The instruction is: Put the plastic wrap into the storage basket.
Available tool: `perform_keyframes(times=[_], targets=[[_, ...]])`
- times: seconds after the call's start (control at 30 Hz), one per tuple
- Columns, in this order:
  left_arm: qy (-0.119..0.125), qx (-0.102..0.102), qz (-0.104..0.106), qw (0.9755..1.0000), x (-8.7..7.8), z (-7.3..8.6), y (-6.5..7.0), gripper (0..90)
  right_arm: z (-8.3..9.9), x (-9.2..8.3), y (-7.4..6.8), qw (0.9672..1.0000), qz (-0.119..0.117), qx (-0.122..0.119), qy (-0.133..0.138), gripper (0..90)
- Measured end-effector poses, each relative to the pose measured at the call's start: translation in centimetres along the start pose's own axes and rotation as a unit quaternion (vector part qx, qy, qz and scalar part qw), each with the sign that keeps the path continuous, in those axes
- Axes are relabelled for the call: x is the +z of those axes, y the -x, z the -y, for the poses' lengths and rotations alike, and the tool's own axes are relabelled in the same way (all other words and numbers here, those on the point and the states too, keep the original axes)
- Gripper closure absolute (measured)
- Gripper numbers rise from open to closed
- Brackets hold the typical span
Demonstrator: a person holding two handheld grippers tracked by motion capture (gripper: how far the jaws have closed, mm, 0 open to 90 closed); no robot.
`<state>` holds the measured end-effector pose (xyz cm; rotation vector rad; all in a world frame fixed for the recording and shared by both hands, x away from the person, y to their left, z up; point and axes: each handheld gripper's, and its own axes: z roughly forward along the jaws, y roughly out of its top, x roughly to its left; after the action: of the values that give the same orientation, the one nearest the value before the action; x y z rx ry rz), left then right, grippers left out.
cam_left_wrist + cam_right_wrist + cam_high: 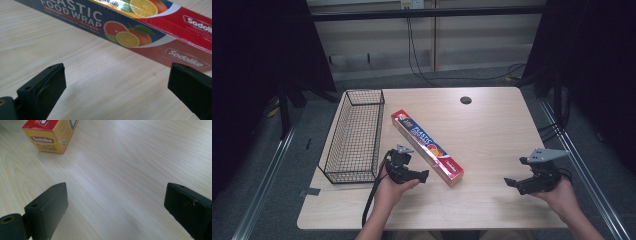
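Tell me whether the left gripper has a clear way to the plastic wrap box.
Probably yes. The left gripper sits beside the plastic wrap box, jaws open, with bare table between them. The wire basket lies on its other side.

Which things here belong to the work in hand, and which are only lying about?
Belonging to the work:
- plastic wrap box, lying flat on the table
- left hand-held gripper, jaws open, beside the box
- right hand-held gripper, jaws open, apart from the box

Probably only lying about:
- wire basket, empty
- cables behind the table
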<state>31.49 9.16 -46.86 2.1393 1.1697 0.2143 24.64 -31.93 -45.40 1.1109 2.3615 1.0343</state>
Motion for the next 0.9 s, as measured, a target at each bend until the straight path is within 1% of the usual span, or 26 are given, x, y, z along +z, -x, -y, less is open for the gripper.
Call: perform_keyframes(times=[0.07,0.1,0.23,0.27,0.3,0.33,0.43,0.47,0.53,0.6,0.67,0.7,0.83,0.87,0.9], targets=[[-0.002,-0.005,-0.001,1.0,-0.1,-0.2,0.0,1.5,0.0,0.0,0.0,1.0,-0.001,-0.001,-0.002,5.1],[0.001,-0.012,-0.002,0.9999,0.0,-0.3,0.0,1.5,0.1,0.1,-0.1,1.0,0.0,-0.002,-0.004,5.2],[-0.004,-0.029,0.001,0.9996,0.4,-1.1,0.0,1.8,0.1,0.3,-0.1,0.9999,0.0,0.0,-0.01,5.5],[-0.005,-0.038,0.005,0.9993,0.5,-1.3,-0.1,1.8,0.1,0.3,-0.1,0.9999,0.0,0.0,-0.01,5.5],[-0.005,-0.042,0.001,0.9991,0.6,-1.6,-0.1,1.8,0.0,0.3,-0.1,0.9999,-0.003,0.003,-0.01,5.7],[-0.002,-0.053,0.002,0.9986,0.7,-1.9,-0.1,2.1,0.0,0.3,-0.1,1.0,-0.003,0.002,-0.009,5.9],[-0.008,-0.064,-0.001,0.9979,1.0,-2.7,-0.3,2.3,0.0,0.2,-0.1,1.0,-0.002,0.004,-0.007,5.9],[-0.009,-0.07,-0.006,0.9975,1.1,-2.9,-0.3,2.4,0.0,0.2,-0.1,1.0,-0.001,0.003,-0.008,6.0],[-0.014,-0.077,-0.003,0.9969,1.4,-3.5,-0.4,2.5,0.1,0.2,-0.2,0.9999,-0.003,0.003,-0.011,6.3],[-0.012,-0.09,-0.012,0.9958,1.6,-4.0,-0.4,2.5,0.1,0.3,-0.2,0.9999,-0.004,-0.001,-0.011,6.5],[-0.011,-0.094,-0.016,0.9954,1.6,-4.6,-0.5,2.5,0.1,0.3,-0.2,0.9999,-0.005,0.0,-0.011,6.5],[-0.011,-0.092,-0.019,0.9955,1.6,-5.0,-0.5,2.5,0.1,0.2,-0.1,0.9999,-0.006,0.001,-0.009,6.5],[-0.017,-0.103,-0.02,0.9944,1.8,-6.0,-0.4,2.4,0.1,0.2,0.0,1.0,-0.007,0.004,-0.005,6.7],[-0.017,-0.107,-0.024,0.9938,2.0,-6.2,-0.5,2.5,0.1,0.1,0.1,0.9999,-0.008,0.008,-0.005,6.6],[-0.011,-0.115,-0.024,0.993,2.1,-6.4,-0.5,2.5,0.1,0.1,0.1,0.9999,-0.008,0.008,-0.005,6.6]])
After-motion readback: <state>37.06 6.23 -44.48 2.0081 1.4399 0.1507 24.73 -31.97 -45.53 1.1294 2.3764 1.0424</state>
